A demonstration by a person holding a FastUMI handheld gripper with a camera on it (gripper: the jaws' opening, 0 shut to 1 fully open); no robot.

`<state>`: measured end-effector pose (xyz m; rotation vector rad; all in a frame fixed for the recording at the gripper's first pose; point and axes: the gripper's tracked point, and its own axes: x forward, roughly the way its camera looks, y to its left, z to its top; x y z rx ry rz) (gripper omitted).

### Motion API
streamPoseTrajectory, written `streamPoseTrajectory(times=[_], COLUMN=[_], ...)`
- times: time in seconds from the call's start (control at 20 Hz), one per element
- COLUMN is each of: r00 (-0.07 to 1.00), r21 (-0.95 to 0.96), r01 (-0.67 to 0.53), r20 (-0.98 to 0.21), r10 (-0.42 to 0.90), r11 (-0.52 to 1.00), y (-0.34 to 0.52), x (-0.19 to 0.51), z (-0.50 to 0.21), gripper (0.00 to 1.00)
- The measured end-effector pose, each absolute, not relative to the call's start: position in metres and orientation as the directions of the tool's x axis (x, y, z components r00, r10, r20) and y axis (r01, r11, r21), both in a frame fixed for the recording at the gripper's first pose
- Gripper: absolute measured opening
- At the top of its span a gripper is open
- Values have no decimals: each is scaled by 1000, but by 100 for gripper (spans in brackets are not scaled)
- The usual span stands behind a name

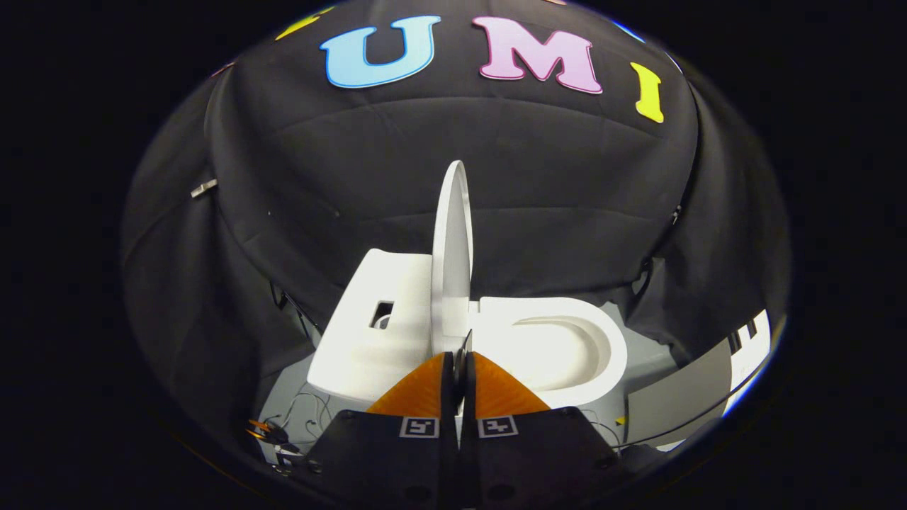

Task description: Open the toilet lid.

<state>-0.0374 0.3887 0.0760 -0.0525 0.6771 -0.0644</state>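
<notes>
Toilet lid [452,255] stood upright, edge-on, above the open bowl [560,347] | hand-held gripper [459,361] fingers pressed together, tips at the lid's lower edge | tank [375,319] behind lid.

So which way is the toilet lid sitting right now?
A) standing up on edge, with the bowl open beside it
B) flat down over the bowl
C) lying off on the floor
A: the white lid stands upright just ahead of the shut gripper, and the open bowl shows beside it.
</notes>
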Motion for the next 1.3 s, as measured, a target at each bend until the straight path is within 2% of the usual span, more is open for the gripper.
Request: streamPoseTrajectory(times=[0.2,0.45,1.3], r00=[802,822,843], r21=[-179,-240,-290], r01=[67,62,-12], r20=[-575,-539,-517], r10=[-160,-186,-146], r11=[981,969,957], y=[406,429,460], x=[-36,-37,-26], z=[75,69,62], gripper=[5,6,12])
